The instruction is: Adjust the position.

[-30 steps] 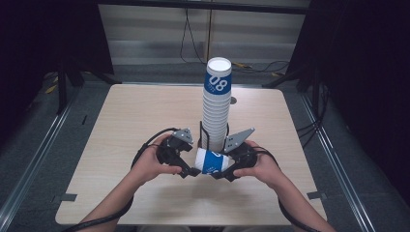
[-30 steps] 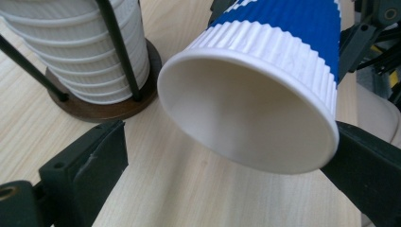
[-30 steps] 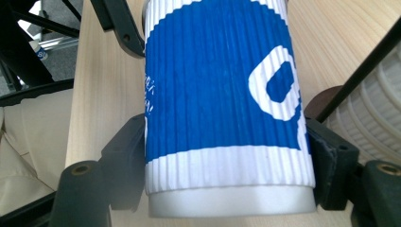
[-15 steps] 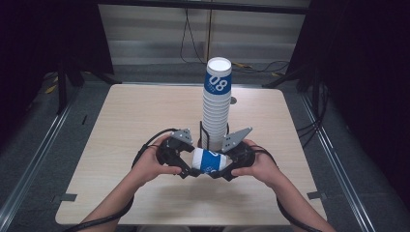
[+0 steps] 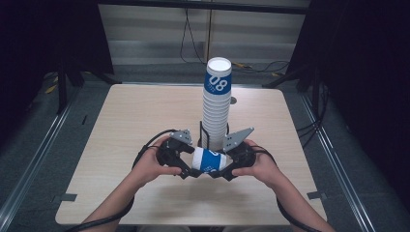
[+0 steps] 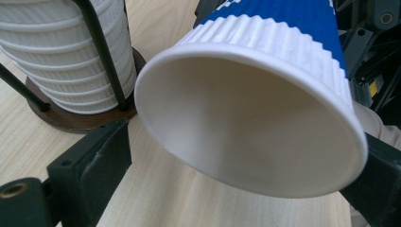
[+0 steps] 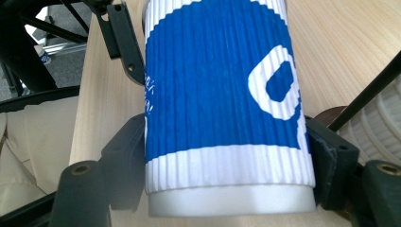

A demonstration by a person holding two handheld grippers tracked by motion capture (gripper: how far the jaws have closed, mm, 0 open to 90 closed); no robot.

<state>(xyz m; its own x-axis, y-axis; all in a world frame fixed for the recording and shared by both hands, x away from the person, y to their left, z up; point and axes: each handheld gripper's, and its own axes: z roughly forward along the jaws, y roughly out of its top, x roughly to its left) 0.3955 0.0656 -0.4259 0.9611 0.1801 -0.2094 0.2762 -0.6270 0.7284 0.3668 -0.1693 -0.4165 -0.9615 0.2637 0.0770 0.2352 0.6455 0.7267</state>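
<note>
your right gripper [image 5: 223,170] jaws clamp the lying cup's [image 5: 209,161] base near the desk's [image 5: 125,116] front edge, your left gripper [image 5: 189,169] jaws have just been closing around its rim without gripping yet, so the handover is half done and stacking on the cup tower [image 5: 216,104] remains.

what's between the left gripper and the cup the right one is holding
Nothing visible. The cup lies sideways with its open rim between the left gripper jaws, which have just been closing; a gap shows at one jaw. The right gripper clamps its base end.
</note>
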